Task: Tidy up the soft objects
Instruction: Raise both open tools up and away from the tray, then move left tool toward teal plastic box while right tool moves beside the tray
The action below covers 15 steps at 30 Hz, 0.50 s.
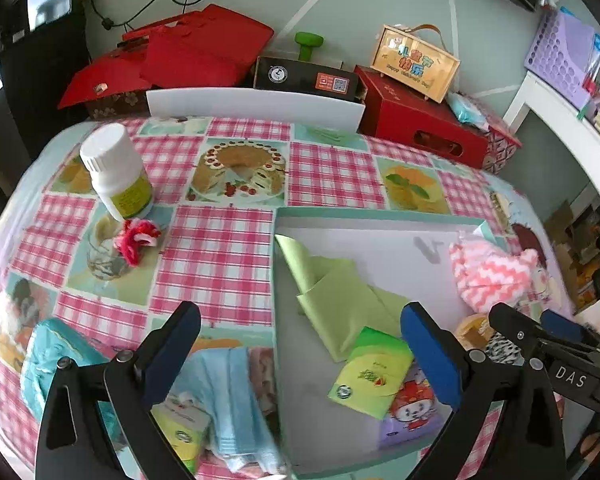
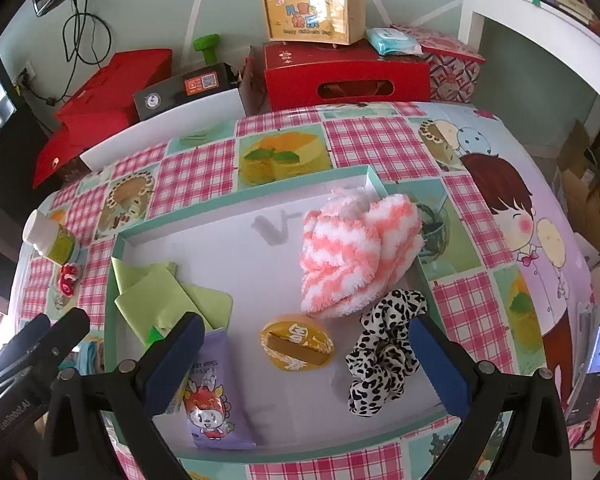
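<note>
Both tools, left [image 1: 300, 364] and right [image 2: 306, 364], hang spread and empty. The shallow teal-rimmed white tray [image 2: 236, 196] already contains green cloth [image 2: 168, 300], leopard scrunchie [image 2: 384, 356] and pink-striped fluffy towel [image 2: 352, 252]; left of it, the folded blue towel [image 1: 236, 392] and red yarn scrap [image 1: 136, 240] await on the surface.

Tray [image 2: 116, 280]: we see a shallow white box with a teal rim, lying flat.
Towel [image 2: 356, 248]: pink-and-white fluffy, bunched at its far right corner.
Scrunchie [image 2: 384, 356]: leopard print, just in front of the towel.
Green cloth [image 2: 160, 300]: folded (loosely), at the tray's left side.
Blue towel [image 1: 236, 400]: outside, beside the tray's left rim.
</note>
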Each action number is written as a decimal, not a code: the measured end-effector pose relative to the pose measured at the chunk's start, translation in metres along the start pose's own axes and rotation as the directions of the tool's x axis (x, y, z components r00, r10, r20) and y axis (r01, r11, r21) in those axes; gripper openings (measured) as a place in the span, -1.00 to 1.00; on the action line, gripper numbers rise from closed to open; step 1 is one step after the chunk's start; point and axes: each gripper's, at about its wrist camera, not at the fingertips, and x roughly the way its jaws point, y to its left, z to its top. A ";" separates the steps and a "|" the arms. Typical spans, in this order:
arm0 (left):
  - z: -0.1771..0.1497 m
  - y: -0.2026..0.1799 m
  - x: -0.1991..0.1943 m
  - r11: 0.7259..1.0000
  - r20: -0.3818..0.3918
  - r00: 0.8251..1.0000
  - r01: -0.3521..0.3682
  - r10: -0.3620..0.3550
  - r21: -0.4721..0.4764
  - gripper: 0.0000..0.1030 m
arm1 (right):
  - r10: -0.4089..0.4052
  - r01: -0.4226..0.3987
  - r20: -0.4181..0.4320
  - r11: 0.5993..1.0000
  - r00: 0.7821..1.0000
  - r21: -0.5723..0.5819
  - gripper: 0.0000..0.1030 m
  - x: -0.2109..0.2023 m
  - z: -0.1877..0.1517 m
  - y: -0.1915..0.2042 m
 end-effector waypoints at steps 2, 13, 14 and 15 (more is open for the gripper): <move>0.001 0.001 0.000 1.000 -0.005 1.000 -0.028 0.029 0.013 0.94 | -0.002 0.002 -0.009 1.000 1.000 -0.020 1.00 0.002 -0.001 0.006; 0.005 0.018 -0.011 0.998 0.019 0.999 -0.039 0.040 -0.044 0.94 | 0.016 -0.016 -0.007 0.998 1.000 -0.056 1.00 0.002 -0.004 0.024; 0.006 0.019 -0.012 0.998 0.023 0.999 -0.039 0.040 -0.047 0.94 | 0.015 -0.016 -0.007 0.998 1.000 -0.056 1.00 0.002 -0.004 0.025; 0.007 0.020 -0.014 0.998 0.027 0.999 -0.040 0.042 -0.049 0.94 | 0.015 -0.016 -0.005 0.998 1.000 -0.057 1.00 0.001 -0.004 0.025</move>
